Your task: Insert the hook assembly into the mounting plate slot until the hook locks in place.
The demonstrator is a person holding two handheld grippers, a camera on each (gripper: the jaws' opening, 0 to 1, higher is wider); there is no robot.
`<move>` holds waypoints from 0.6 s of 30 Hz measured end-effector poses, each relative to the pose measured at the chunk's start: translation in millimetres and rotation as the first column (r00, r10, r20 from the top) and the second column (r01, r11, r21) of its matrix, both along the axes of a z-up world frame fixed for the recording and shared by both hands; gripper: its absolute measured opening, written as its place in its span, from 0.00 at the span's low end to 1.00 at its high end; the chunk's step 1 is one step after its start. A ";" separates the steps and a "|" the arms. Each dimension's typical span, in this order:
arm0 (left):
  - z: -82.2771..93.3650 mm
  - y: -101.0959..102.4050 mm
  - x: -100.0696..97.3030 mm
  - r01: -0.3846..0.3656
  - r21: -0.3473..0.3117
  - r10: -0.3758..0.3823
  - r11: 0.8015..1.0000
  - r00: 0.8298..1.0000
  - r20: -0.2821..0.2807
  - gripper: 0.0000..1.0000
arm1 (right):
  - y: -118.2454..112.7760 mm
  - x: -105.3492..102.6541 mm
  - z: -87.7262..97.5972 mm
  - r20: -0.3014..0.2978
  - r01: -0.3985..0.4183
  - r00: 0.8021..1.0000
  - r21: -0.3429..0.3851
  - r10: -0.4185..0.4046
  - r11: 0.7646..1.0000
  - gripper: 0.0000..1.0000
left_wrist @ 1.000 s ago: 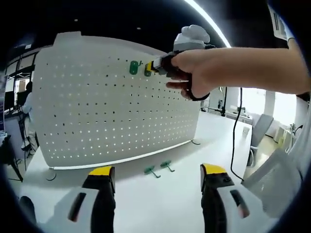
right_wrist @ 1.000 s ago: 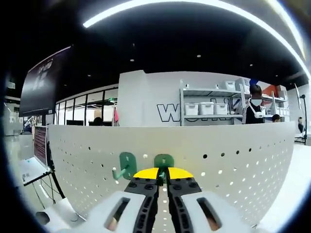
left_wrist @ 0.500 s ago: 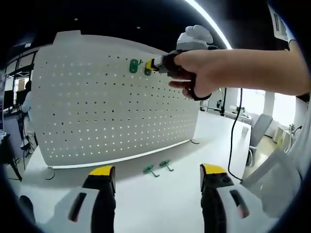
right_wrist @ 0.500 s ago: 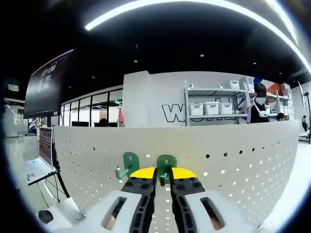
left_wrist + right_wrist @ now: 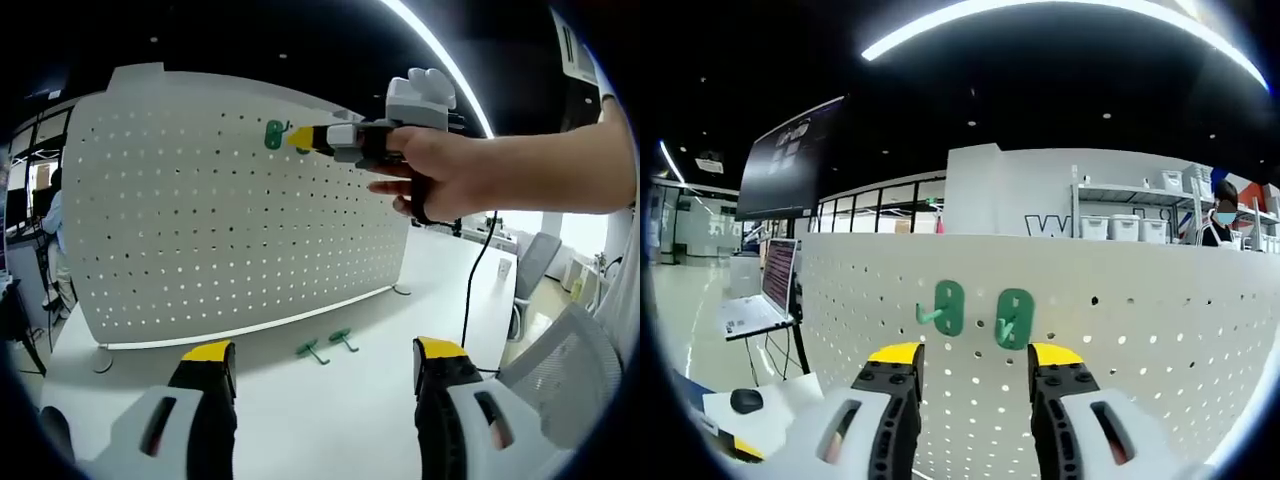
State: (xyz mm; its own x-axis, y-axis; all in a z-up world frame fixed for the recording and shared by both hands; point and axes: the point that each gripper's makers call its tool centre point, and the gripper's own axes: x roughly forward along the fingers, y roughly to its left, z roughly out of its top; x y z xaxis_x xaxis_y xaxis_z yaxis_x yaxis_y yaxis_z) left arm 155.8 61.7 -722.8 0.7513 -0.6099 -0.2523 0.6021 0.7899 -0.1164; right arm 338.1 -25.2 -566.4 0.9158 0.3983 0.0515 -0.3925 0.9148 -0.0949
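White pegboard [image 5: 230, 210] stands upright on the bench [image 5: 320, 400], with two green hooks [image 5: 980, 312] seated side by side near its top edge.
The right hand-held gripper [image 5: 970, 365] is seen spread wide and empty just before them; the left hand-held gripper [image 5: 320, 360] is likewise wide and empty, two spare hooks [image 5: 327, 345] lying beyond. Hooks are judged light, stiff plastic, best pinched at the flat backplate. Partial wall lettering "W" is legible.
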 end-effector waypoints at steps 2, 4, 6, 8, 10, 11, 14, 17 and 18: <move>-0.2 0.5 0.3 -0.001 0.002 0.001 1.000 1.000 0.000 0.74 | 0.3 -0.2 3.3 0.006 -0.012 1.000 0.025 0.012 1.000 0.46; 0.3 0.4 0.5 0.000 0.003 0.000 1.000 1.000 0.001 0.74 | 0.0 1.0 3.7 0.007 -0.011 1.000 0.019 0.011 1.000 0.46; 1.3 0.0 0.8 0.001 0.006 -0.001 1.000 1.000 0.003 0.74 | -0.6 1.2 3.7 0.006 -0.014 1.000 0.018 0.014 1.000 0.45; 2.8 -0.2 1.0 0.001 0.006 -0.001 1.000 1.000 0.006 0.74 | -1.2 0.1 3.7 0.007 -0.023 1.000 0.016 0.023 1.000 0.44; 3.1 0.0 1.2 0.001 0.008 -0.001 1.000 1.000 0.007 0.74 | -0.3 -3.9 6.4 0.028 -0.050 0.998 0.022 0.050 0.998 0.44; 3.2 -0.1 1.2 0.001 0.008 -0.001 1.000 1.000 0.007 0.74 | -0.5 -5.8 6.1 0.031 -0.064 0.998 0.017 0.063 0.998 0.44; 1.9 -0.1 1.0 0.005 0.012 -0.005 1.000 1.000 0.005 0.74 | -2.6 -11.1 3.9 0.035 -0.093 0.995 0.007 0.093 0.996 0.44; 2.0 -1.4 0.6 0.008 0.013 -0.008 1.000 1.000 0.003 0.74 | -7.3 -18.1 -1.5 0.030 -0.114 0.993 0.008 0.114 0.993 0.45; 2.0 -1.4 0.8 0.008 0.014 -0.008 1.000 1.000 0.003 0.74 | -9.3 -19.7 -3.4 0.029 -0.116 0.993 0.005 0.115 0.993 0.45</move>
